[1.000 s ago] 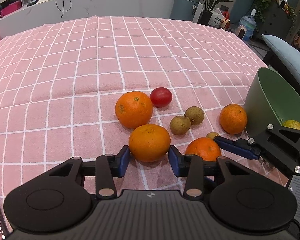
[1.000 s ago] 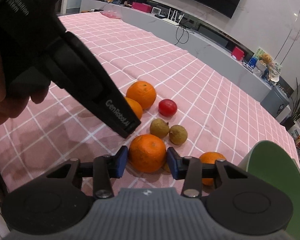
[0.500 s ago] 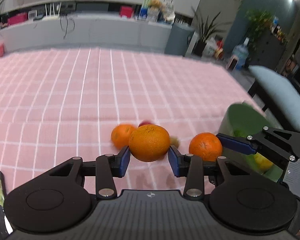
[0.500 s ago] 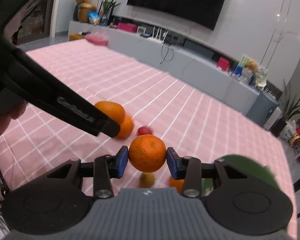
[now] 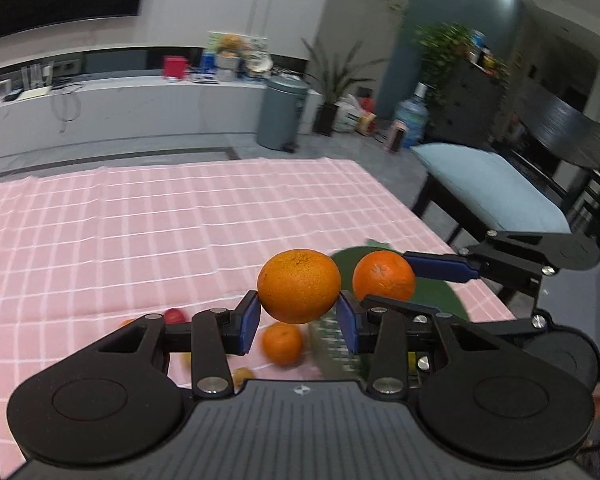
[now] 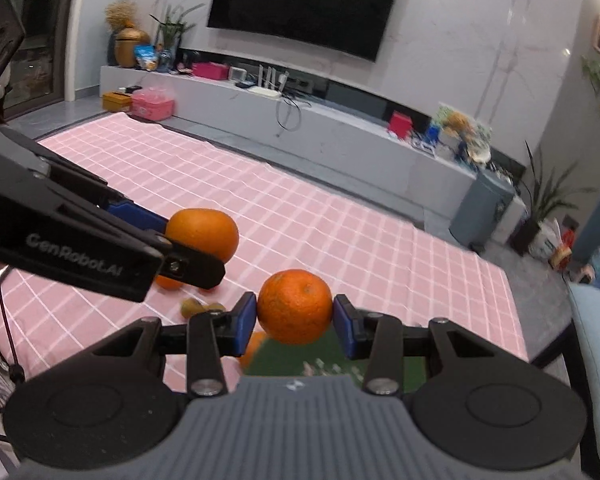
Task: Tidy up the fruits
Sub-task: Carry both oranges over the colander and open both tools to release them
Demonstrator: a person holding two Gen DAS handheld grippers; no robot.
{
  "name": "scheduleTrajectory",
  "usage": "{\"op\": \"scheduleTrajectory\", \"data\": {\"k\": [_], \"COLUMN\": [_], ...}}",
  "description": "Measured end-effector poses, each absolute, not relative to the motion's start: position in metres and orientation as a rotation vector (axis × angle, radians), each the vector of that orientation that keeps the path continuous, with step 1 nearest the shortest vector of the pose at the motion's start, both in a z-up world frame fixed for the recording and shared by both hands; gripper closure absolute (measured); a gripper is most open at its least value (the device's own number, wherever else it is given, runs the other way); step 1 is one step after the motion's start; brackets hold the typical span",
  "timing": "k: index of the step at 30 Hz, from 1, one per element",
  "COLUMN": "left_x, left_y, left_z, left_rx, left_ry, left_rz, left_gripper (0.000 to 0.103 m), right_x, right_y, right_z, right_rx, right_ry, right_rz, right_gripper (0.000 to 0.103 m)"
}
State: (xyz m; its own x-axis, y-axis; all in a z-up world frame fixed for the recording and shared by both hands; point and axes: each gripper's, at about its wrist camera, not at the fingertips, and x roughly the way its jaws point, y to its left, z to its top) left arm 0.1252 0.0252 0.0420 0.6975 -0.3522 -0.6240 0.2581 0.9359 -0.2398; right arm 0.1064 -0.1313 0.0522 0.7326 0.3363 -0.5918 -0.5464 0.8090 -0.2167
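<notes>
My left gripper (image 5: 298, 316) is shut on an orange (image 5: 299, 286) and holds it high above the pink checked tablecloth (image 5: 140, 232). My right gripper (image 6: 295, 318) is shut on a second orange (image 6: 295, 306), also lifted. In the left wrist view the right gripper's orange (image 5: 384, 276) hangs over the green bowl (image 5: 440, 292). In the right wrist view the left gripper's orange (image 6: 203, 234) shows at the left, and the green bowl (image 6: 284, 360) lies below my fingers.
On the cloth below lie another orange (image 5: 282, 342), a red tomato (image 5: 175, 315) and small brownish fruits (image 6: 190, 307). A pale blue cushioned chair (image 5: 488, 184) stands beyond the table's right edge. A white TV bench (image 6: 340, 132) runs behind.
Both grippers have risen further with their oranges and swung right toward the green bowl. The loose fruits on the cloth have dropped low in both views.
</notes>
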Motion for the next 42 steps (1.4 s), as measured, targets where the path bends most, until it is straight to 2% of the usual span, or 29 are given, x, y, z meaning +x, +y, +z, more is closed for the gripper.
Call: {"op": "scheduleTrajectory", "data": {"k": [15,42], "left_x": [0.172,0.191], "left_y": [-0.055,-0.077], "left_z": [0.008,-0.044], "left_rx": [-0.048,0.047], "left_ry": [0.854,0.987], "left_rz": [-0.495,-0.498], "left_gripper": [0.056,0.056], "right_x": [0.141,0.184], "right_y": [-0.197,-0.208], "right_z": [0.028,-0.033], "right_rx": [-0.459,-0.482], "right_ry": [0.704,0.836], "right_rz": [0.374,0.385], "right_gripper": [0.064,0.065]}}
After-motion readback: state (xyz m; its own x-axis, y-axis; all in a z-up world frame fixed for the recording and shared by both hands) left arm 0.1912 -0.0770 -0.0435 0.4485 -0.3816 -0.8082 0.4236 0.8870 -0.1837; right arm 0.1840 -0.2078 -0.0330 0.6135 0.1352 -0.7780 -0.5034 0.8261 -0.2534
